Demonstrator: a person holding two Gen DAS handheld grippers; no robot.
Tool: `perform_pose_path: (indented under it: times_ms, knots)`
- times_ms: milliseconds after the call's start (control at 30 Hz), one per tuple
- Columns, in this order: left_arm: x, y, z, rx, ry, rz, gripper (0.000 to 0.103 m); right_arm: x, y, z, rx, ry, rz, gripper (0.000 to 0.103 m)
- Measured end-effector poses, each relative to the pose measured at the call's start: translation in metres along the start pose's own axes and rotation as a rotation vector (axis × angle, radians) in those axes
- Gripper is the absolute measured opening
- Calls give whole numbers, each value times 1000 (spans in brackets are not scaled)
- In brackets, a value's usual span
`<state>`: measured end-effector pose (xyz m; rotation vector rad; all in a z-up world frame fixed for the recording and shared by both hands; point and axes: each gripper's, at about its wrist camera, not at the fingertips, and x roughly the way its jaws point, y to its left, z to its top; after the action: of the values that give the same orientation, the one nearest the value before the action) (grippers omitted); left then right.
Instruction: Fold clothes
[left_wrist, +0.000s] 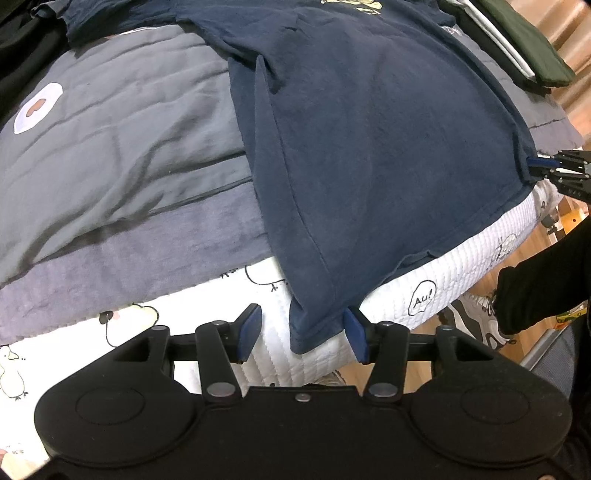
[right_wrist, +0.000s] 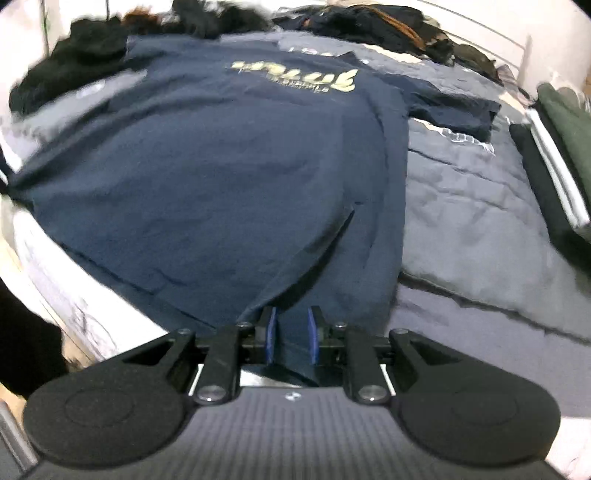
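Observation:
A navy T-shirt (left_wrist: 369, 147) with a pale yellow print (right_wrist: 295, 75) lies spread flat on the bed, its hem at the near edge. My left gripper (left_wrist: 302, 332) is open, and the shirt's lower left hem corner (left_wrist: 314, 325) hangs between its blue pads without being pinched. My right gripper (right_wrist: 292, 334) is shut on the other hem corner, and creases fan out from the grip. In the left wrist view the right gripper (left_wrist: 533, 168) pinches the shirt's edge at the far right.
A grey quilt (left_wrist: 110, 147) covers the bed over a white mattress cover (left_wrist: 461, 266) with cartoon prints. Folded dark clothes (right_wrist: 554, 147) sit stacked at the right, and a dark heap (right_wrist: 92, 40) lies at the head. A person's sleeve (left_wrist: 546, 288) and shoe show beside the bed.

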<state>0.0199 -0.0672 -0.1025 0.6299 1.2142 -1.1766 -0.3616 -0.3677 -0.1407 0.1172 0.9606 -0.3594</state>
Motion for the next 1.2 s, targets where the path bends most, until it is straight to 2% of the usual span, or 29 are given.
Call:
perform_pose_path:
  times_ms: [100, 167, 333, 400, 467, 567, 633, 733, 1000, 1100, 1200]
  knots:
    - [-8, -2, 3, -4, -30, 4, 50, 4, 1, 0, -6, 14, -11, 18]
    - [-22, -9, 8, -4, -85, -21, 50, 7, 0, 0, 5, 23, -18, 18]
    - [-51, -58, 25, 61, -234, -124, 50, 10, 1, -2, 16, 36, -38, 19]
    - [-55, -81, 30, 74, -299, -185, 54, 11, 0, -2, 30, 33, -35, 18]
    - [-53, -106, 33, 78, -354, -254, 56, 12, -3, -2, 56, 32, -27, 18]
    - [-41, -137, 33, 61, -408, -350, 56, 11, -2, -3, 63, 38, -4, 6]
    - [-26, -152, 33, 29, -421, -406, 56, 11, -1, -3, 75, 41, 7, 0]
    - [-1, -164, 32, -29, -425, -469, 56, 5, -10, -3, 157, 30, 24, 0]
    - [22, -169, 32, -49, -394, -433, 56, -43, -41, -10, 357, -122, 36, 0]
    - [24, -171, 34, -50, -394, -423, 56, -42, -41, -14, 301, -100, 33, 1]
    - [25, -179, 35, -20, -381, -414, 59, -31, -25, -13, 178, -53, 31, 5]
